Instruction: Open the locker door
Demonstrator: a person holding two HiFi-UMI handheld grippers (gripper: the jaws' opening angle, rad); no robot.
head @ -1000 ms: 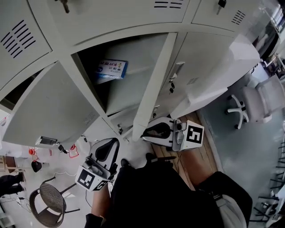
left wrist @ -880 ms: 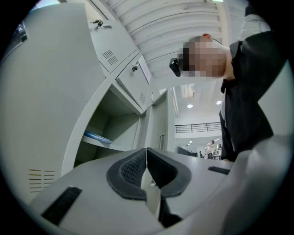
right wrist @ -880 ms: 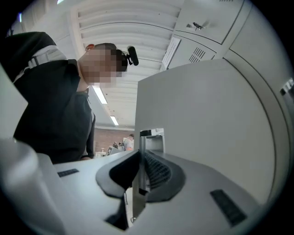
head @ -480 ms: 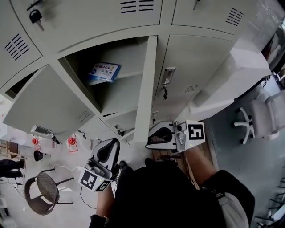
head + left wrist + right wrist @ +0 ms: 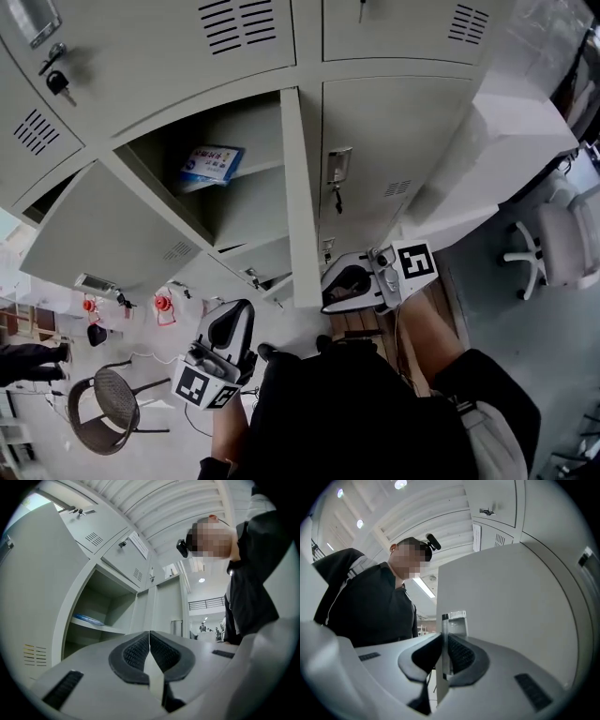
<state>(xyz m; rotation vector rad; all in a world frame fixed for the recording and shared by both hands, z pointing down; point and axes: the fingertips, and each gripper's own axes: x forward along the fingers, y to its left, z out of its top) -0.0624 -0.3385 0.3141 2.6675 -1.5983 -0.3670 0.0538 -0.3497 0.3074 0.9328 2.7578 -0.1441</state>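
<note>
Locker door [image 5: 298, 197] stands open, thin edge facing the person, long axis upright; right gripper [image 5: 328, 292] clamped on its free edge near the bottom. Left gripper [image 5: 232, 317] jaws together, empty, low beside the lockers.

No word or number can be read anywhere. The blue packet [image 5: 210, 165] on the shelf [image 5: 251, 174] inside the open locker bears coloured print, too small to make out. A white sheet [image 5: 138, 544] on an upper door carries lines too blurred to read. The cubes on the left gripper [image 5: 239, 307] and the right gripper [image 5: 326, 298] show black-and-white square markers: patterns only, with no letters.
</note>
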